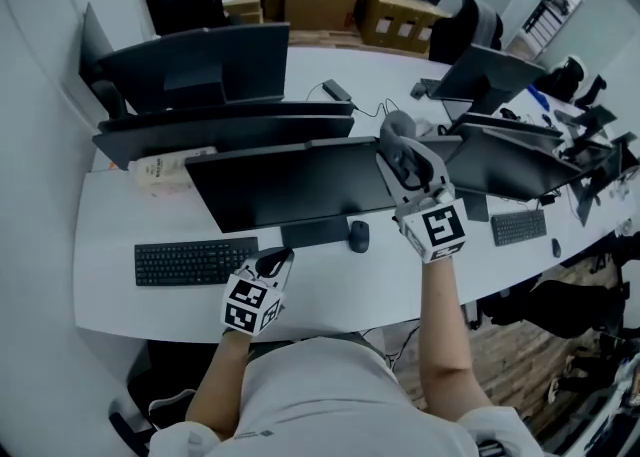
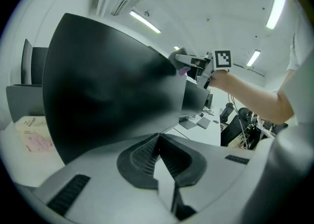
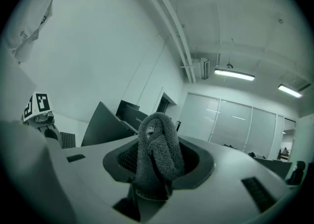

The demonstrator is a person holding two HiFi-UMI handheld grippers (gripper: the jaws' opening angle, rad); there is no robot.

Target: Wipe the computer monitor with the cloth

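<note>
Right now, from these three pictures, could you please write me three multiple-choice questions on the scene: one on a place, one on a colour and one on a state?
1. Where is the mouse?
A. On the desk, right of the keyboard
B. On a cardboard box
C. On the floor

2. What colour is the cloth?
A. Red
B. Grey
C. Yellow

3. How is the left gripper?
A. Wide open
B. Shut on the cloth
C. Shut, holding nothing

Answers: 1 A, the head view shows it there; 2 B, it looks grey in both views; 3 C, its jaws meet with nothing between.
</note>
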